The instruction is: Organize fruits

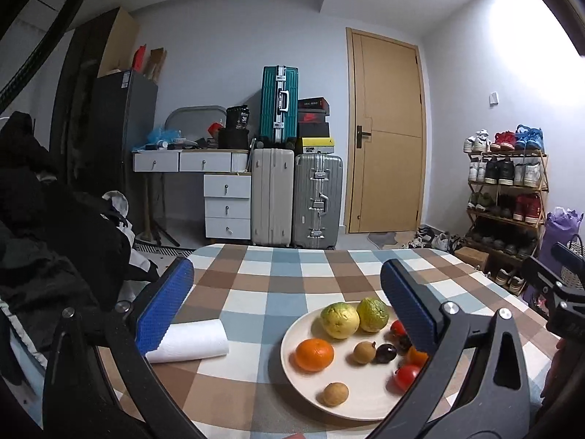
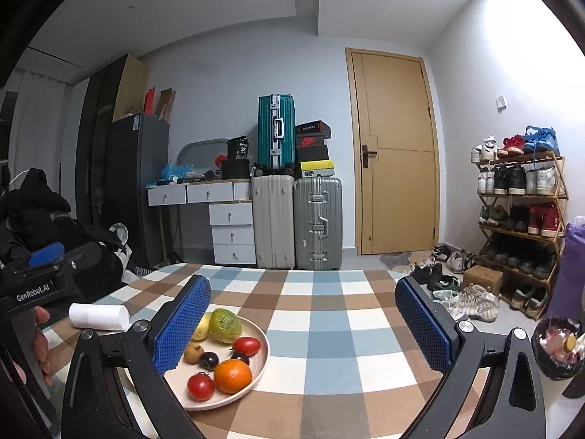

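Item 1, left gripper (image 1: 287, 300): spread wide, nothing between its blue pads (image 1: 164, 307), held above the checked tablecloth (image 1: 256, 285) with the plate's left rim under its span.

Item 2, paper towel roll (image 1: 190, 342): lies on its side on the cloth, left of the plate and apart from it.

Item 3, plate (image 1: 362, 398): cream, round, shallow; the only container in view. Contents, left to right in the left wrist view: orange (image 1: 314, 355); brown round fruit (image 1: 335, 394) near the front rim; yellow citrus (image 1: 340, 320) touching a green citrus (image 1: 372, 314) at the back; second brown round fruit (image 1: 364, 352); dark plum-like fruit (image 1: 386, 352); red tomato (image 1: 406, 376); further red fruit partly hidden behind the right pad. All fruit in view lies on the plate; none on the cloth.

Item 4, right gripper (image 2: 303, 322): likewise spread and empty, over bare cloth right of the plate.

Handling note: this layout fits fruit already gathered or fruit waiting to be sorted elsewhere; the views cannot settle which. For any grasp, judged advice: close the pads across a fruit's widest part, gently on soft tomatoes, and avoid nudging round neighbours into rolling.
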Available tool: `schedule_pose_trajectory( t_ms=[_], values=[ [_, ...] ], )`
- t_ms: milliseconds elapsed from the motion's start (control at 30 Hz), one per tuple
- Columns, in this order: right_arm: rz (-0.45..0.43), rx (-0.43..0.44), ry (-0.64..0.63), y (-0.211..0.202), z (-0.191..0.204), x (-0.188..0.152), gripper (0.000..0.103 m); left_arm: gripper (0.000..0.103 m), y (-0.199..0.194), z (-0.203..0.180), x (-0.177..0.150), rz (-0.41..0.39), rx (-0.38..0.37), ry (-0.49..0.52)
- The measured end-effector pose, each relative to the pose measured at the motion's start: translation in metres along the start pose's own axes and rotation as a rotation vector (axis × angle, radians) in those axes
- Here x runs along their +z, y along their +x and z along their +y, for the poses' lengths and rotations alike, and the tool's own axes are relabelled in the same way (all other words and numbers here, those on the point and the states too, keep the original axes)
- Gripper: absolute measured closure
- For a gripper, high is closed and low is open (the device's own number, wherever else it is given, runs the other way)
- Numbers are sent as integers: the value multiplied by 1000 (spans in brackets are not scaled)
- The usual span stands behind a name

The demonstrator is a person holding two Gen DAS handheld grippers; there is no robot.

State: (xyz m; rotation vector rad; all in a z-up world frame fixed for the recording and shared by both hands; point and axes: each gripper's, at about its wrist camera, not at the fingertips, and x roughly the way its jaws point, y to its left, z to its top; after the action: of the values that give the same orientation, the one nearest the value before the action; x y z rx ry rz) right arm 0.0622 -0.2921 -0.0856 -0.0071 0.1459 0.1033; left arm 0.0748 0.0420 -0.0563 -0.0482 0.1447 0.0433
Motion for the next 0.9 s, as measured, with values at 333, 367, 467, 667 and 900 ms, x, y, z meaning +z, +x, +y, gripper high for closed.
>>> schedule_pose_trajectory(
  t_ms=[333,367,467,667,900],
  values=[
    [-7,-65,-8,1,-5,-9,0,1,10,-14,-21,40,-6,69],
    [-6,-63,-3,1,-6,-9,0,1,11,-13,-22,41,5,65],
    [17,-67,18,4,-11,-8,0,1,18,-8,-26,76,22,42],
    [124,-31,44,17,-14,-13,0,1,28,3,-27,121,61,-2],
    [140,-25,0,21,-4,-18,0,1,34,-2,-29,129,25,21]
  ],
)
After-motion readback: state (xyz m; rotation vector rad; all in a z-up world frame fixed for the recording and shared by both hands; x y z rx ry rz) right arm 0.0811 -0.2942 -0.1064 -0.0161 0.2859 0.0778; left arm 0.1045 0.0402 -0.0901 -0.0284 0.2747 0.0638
